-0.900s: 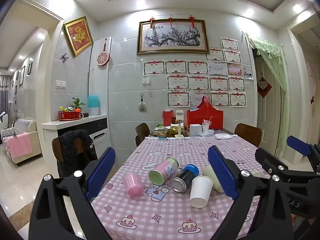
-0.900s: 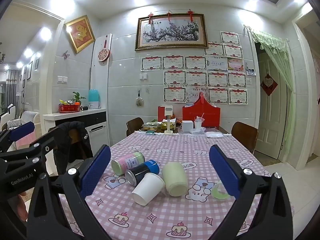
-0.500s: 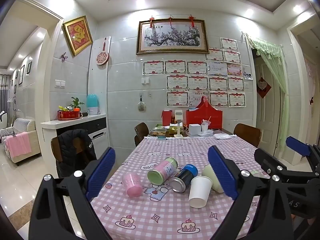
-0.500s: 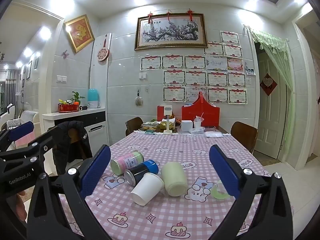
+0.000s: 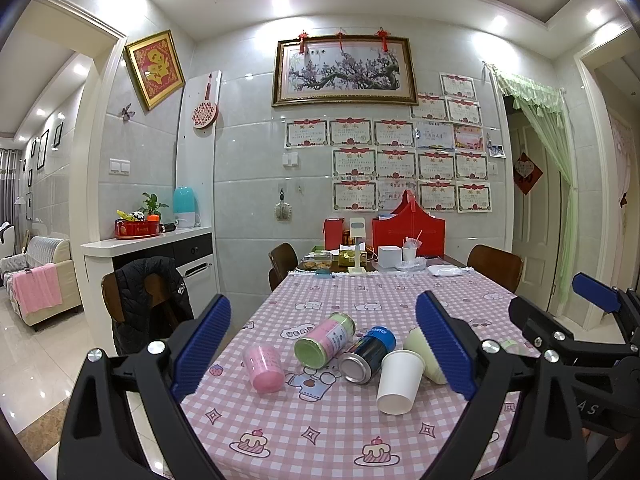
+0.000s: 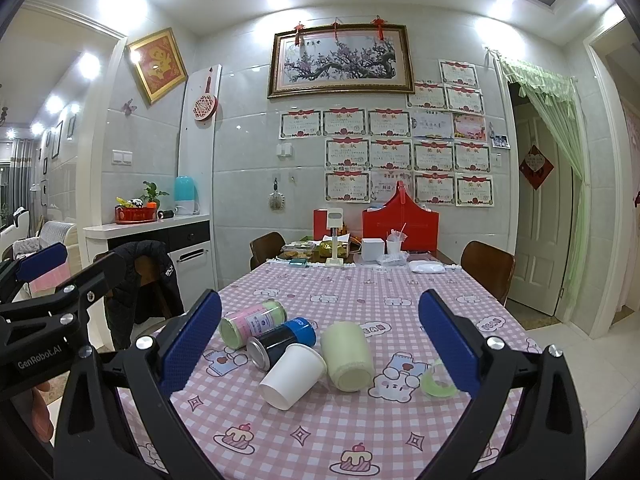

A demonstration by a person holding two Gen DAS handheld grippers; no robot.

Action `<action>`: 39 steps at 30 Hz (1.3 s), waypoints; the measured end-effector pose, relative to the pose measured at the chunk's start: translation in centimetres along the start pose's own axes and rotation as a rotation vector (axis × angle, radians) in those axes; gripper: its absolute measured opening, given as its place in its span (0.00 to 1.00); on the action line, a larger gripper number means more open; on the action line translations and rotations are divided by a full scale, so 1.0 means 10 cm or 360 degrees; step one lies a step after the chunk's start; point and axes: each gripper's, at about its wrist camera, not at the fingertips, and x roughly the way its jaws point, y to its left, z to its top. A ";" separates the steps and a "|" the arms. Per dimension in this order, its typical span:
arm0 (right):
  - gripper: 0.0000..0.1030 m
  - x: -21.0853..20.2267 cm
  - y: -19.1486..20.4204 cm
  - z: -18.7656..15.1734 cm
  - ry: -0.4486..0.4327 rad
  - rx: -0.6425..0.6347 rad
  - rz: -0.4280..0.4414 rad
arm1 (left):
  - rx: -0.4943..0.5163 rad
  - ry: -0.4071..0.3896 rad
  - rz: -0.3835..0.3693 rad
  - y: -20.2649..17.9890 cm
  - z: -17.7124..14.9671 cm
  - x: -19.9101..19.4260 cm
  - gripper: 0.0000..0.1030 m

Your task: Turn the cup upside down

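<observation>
A white paper cup (image 5: 400, 382) lies on its side on the pink checked tablecloth (image 5: 320, 440), its mouth toward me; it also shows in the right wrist view (image 6: 293, 374). A pale green cup (image 6: 346, 356) lies beside it, and a pink cup (image 5: 263, 368) lies further left. My left gripper (image 5: 322, 344) is open and empty, held above the near table edge, short of the cups. My right gripper (image 6: 320, 340) is open and empty, at a similar distance.
A pink-and-green canister (image 5: 325, 340) and a dark blue can (image 5: 368, 355) lie on their sides by the cups. A green tape roll (image 6: 438, 378) lies at the right. Red boxes (image 5: 408, 232) and clutter stand at the far end. Chairs (image 5: 494, 266) flank the table.
Both views have shifted only slightly; the grippers stay open and the cups and cans have not moved.
</observation>
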 end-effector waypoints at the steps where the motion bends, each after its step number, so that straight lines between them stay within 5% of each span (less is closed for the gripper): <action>1: 0.92 0.00 -0.01 -0.01 0.0002 0.0001 -0.0001 | -0.0001 0.0003 0.0000 -0.01 -0.04 0.01 0.90; 39: 0.92 0.10 -0.06 -0.11 0.0061 0.0013 -0.0031 | 0.0013 0.0058 -0.0020 -0.07 -0.15 0.12 0.89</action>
